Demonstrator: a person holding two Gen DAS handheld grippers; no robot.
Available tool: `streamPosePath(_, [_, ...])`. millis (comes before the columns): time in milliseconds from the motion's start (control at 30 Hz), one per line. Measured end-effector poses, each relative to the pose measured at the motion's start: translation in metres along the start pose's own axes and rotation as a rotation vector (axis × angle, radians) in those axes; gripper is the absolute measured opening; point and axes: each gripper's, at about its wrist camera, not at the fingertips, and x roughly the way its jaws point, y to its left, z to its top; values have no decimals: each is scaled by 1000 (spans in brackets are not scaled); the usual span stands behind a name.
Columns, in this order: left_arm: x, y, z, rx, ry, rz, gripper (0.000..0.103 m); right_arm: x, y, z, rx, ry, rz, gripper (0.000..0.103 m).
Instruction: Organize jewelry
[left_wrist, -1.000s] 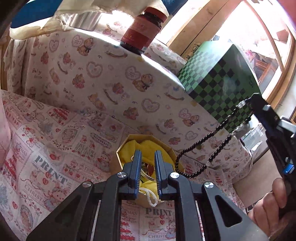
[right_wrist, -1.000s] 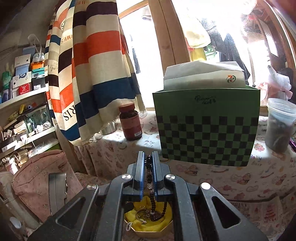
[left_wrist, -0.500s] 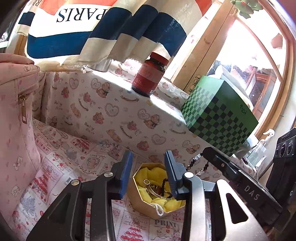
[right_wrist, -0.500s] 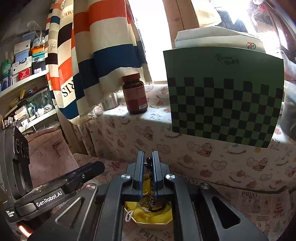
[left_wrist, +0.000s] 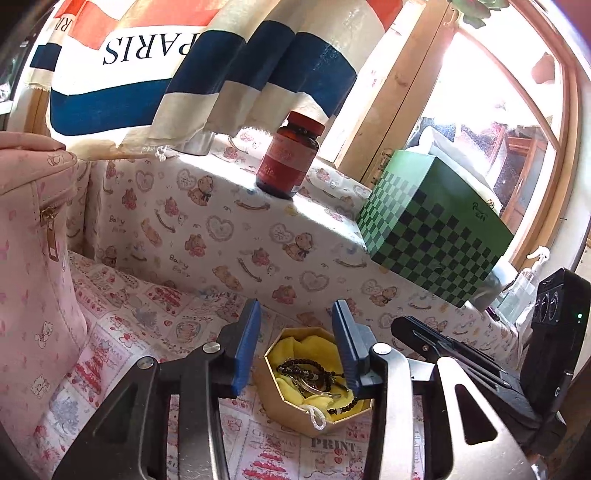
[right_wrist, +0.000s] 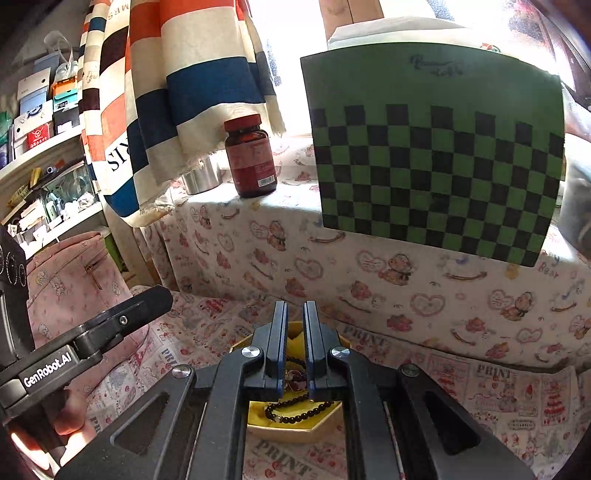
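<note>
A gold octagonal box (left_wrist: 280, 402) lined with yellow cloth stands on the printed cloth below both grippers. A black bead bracelet (left_wrist: 310, 369) lies coiled inside it with other jewelry, one end draped over the rim. My left gripper (left_wrist: 295, 306) hovers over the box, its blue pads wide apart and still opening, nothing between them. My right gripper (right_wrist: 295, 306) hangs just above the box (right_wrist: 280, 432). Its jaws are opening a narrow gap and no bead is pinched. The bracelet (right_wrist: 295, 411) rests below it.
On the raised ledge behind stand a red-capped brown bottle (left_wrist: 290, 158), a green checkered box (left_wrist: 432, 236) and a metal cup (right_wrist: 201, 179). A pink zip bag (left_wrist: 33, 258) sits at the left. A striped curtain (left_wrist: 184, 74) hangs above. Shelves fill the far left.
The right gripper came down with the hanging bracelet, and the beads now lie in the box, released. The left gripper opened wide and lifted back from the box.
</note>
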Motion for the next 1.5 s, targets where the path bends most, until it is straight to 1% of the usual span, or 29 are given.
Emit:
streamPosePath(33, [-3, -3, 0, 13, -8, 8, 40, -5, -3, -1, 0, -4, -3, 20])
streamPosePath(100, [-11, -10, 1, 46, -34, 12, 45, -17, -9, -6, 2, -21, -22, 36])
streamPosePath(133, [-15, -14, 1, 65, -51, 17, 49, -23, -13, -8, 4, -28, -30, 41])
streamPosePath(200, [-24, -23, 2, 108, -89, 40, 55, -35, -21, -13, 11, -48, -39, 64])
streamPosePath(233, [-29, -27, 2, 130, -109, 48, 60, -42, -24, -16, 15, -65, -45, 68])
streamPosePath(267, [-34, -32, 1, 152, -130, 53, 69, -49, -28, -18, 18, -84, -56, 74])
streamPosePath(300, [-39, -36, 1, 176, -152, 65, 75, -56, -31, -20, 19, -101, -65, 79])
streamPosePath(333, [-42, -40, 0, 196, -168, 78, 84, -62, -33, -22, 17, -119, -71, 83])
streamPosePath(367, [-46, -45, -2, 218, -187, 92, 90, -68, -35, -24, 17, -142, -79, 89])
streamPosePath(433, [-51, -52, -4, 253, -219, 110, 100, -78, -39, -28, 9, -182, -104, 89])
streamPosePath(467, [-52, -56, -5, 270, -231, 126, 102, -81, -40, -30, 1, -195, -114, 90])
streamPosePath(533, [-52, -60, -7, 290, -226, 159, 102, -84, -43, -34, -16, -207, -124, 91])
streamPosePath(700, [-59, -61, -17, 303, -166, 151, 102, -88, -44, -44, -33, -207, -118, 91])
streamPosePath(800, [-65, -63, -30, 352, -171, 180, 102, -93, -40, -51, -40, -214, -103, 91])
streamPosePath(900, [-66, -62, -47, 401, -207, 238, 102, -96, -35, -60, -44, -206, -82, 92])
streamPosePath(933, [-66, -60, -52, 398, -215, 243, 102, -97, -33, -64, -48, -203, -77, 92])
streamPosePath(967, [-65, -56, -56, 384, -218, 232, 102, -97, -32, -67, -53, -203, -73, 93])
streamPosePath(1033, [-62, -47, -60, 345, -210, 206, 102, -98, -32, -74, -61, -219, -81, 102])
streamPosePath(1100, [-59, -42, -59, 334, -193, 200, 102, -99, -35, -81, -45, -244, -102, 103])
streamPosePath(1200, [-57, -37, -59, 316, -199, 216, 102, -96, -40, -83, -35, -235, -95, 103])
streamPosePath(1267, [-56, -35, -60, 307, -189, 216, 102, -95, -42, -84, -32, -242, -111, 103])
streamPosePath(1367, [-55, -38, -65, 330, -189, 233, 102, -93, -46, -84, -18, -236, -108, 103])
streamPosePath(1500, [-52, -43, -72, 359, -162, 224, 102, -89, -49, -85, -3, -218, -125, 103])
